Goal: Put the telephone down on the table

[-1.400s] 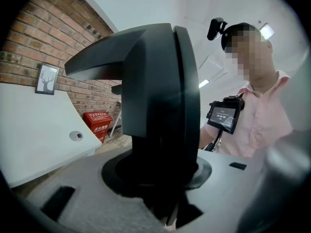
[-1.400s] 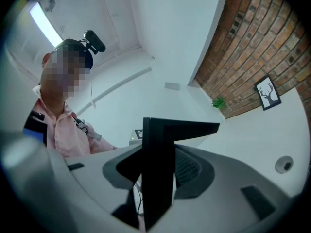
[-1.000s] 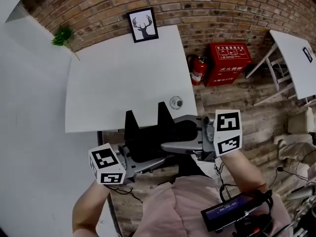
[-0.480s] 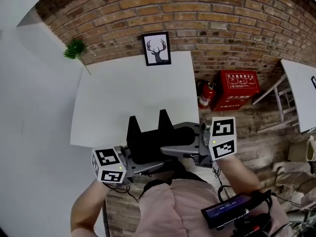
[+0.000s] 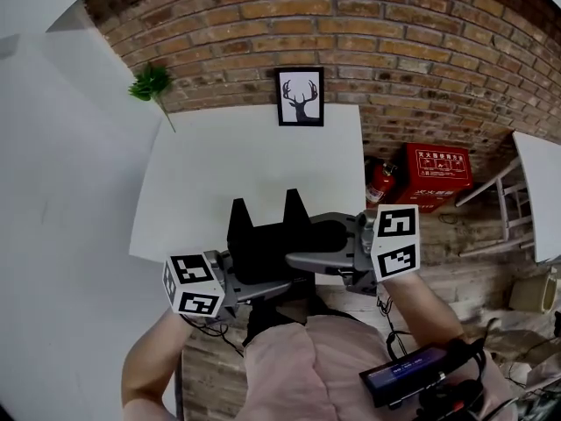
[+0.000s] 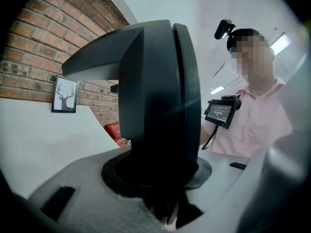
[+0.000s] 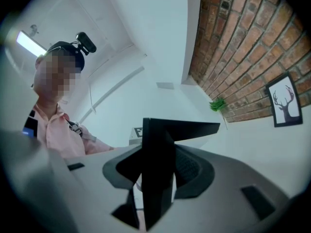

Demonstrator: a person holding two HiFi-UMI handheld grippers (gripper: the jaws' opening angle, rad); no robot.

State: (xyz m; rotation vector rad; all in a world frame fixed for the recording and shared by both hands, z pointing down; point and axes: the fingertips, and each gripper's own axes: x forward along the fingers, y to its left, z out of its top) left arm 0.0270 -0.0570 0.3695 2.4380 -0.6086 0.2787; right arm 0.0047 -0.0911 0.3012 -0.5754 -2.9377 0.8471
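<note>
Clearly the job is only part done: the telephone [image 5: 267, 246] is held up over the near edge of the table [image 5: 228, 174], not resting on it. The left gripper [image 5: 254, 289], at the telephone's 7 o'clock, and the right gripper [image 5: 307, 257], at its 3 o'clock, each have their jaws partly closed and clamped on the black body. Bare tabletop lies at 12 o'clock, toward the deer picture [image 5: 300, 96]. By my reading, carrying it forward, lowering it and letting go are left.
</note>
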